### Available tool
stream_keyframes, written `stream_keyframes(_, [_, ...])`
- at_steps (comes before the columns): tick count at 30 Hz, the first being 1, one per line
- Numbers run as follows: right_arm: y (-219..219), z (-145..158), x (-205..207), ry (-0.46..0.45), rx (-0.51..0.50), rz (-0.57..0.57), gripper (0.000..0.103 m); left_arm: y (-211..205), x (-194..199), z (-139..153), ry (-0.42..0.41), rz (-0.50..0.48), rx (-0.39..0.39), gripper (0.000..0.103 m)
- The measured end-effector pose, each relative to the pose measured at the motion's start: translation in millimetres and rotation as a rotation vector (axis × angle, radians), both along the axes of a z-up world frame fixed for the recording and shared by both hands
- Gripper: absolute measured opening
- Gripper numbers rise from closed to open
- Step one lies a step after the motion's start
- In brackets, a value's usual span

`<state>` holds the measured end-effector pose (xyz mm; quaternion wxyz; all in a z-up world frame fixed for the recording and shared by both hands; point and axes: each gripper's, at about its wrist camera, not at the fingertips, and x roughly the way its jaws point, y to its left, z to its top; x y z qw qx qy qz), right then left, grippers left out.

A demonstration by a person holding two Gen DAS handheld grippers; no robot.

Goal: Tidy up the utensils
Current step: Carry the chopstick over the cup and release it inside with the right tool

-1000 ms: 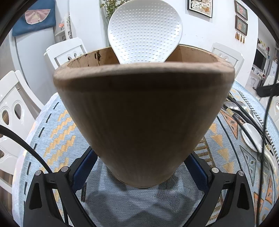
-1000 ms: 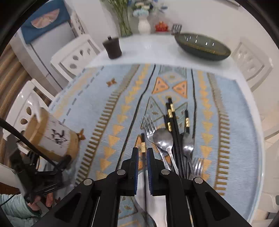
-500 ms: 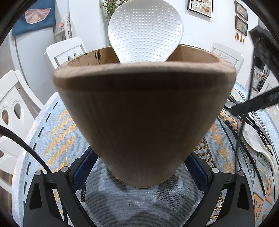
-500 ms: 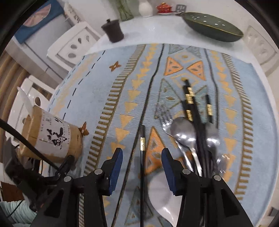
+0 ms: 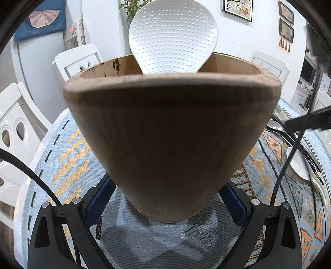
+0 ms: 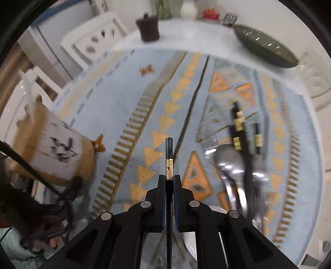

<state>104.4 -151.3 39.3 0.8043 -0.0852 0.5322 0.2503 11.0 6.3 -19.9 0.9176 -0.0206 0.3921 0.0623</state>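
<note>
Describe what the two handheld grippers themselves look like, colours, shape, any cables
Both are matte black plastic. The left gripper has angular, hollow-framed arms with round silver screw heads and blue pads lining its jaws. A black cable loops along its left side. The right gripper has the same build: black linkages, silver screws, dark blue pad edges.

White chairs (image 5: 76,60) ring the table (image 6: 186,35) at upper left; framed pictures (image 5: 237,9) hang on the white wall (image 5: 233,37) at upper right.
</note>
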Motion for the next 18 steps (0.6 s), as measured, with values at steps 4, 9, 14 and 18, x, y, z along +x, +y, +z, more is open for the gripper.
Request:
stream_keyframes(4, [-14, 33, -25, -0.077, 0.046, 0.017, 0.006, 3, 0, -1, -0.001, 0.003, -0.014, 0.100])
stream_keyframes(9, [-12, 49, -63, -0.150, -0.022, 0.052, 0.006, 8, -4, 1, -0.017, 0.000, -0.044, 0.100])
stream_keyframes(14, [-30, 7, -43, -0.061, -0.074, -0.046, 0.006, 9, -5, 1, -0.019, -0.005, -0.059, 0.100])
stream_keyframes(18, [-60, -3, -33, -0.023, -0.047, -0.162, 0.006, 9, -2, 2, -0.015, -0.006, -0.059, 0.100])
